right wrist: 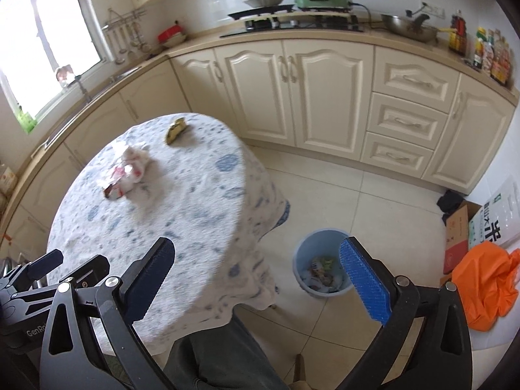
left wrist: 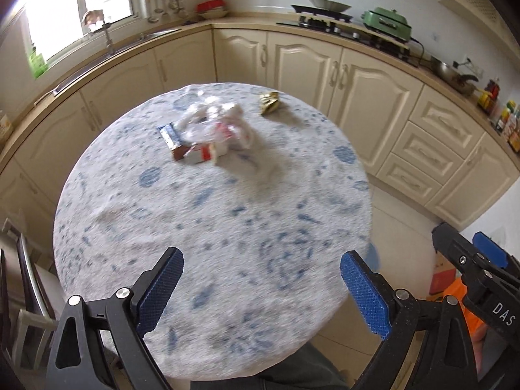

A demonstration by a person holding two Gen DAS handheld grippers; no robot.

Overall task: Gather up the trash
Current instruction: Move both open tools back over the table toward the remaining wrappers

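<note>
Two trash heaps [left wrist: 211, 136] on table [left wrist: 227, 227], one bin [right wrist: 321, 261] beside it

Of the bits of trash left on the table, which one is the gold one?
The small crumpled gold wrapper, lying alone near the table's far edge. The other trash is a pile of white plastic and red-and-white packaging nearer the middle.

A heap of crumpled white wrappers and a red-and-white carton [left wrist: 209, 135] lies in the upper middle of the left wrist view, with a crumpled gold wrapper [left wrist: 269, 102] apart to its upper right. A light blue bin [right wrist: 321, 263], upright with scraps inside, stands lower right of centre in the right wrist view.
</note>
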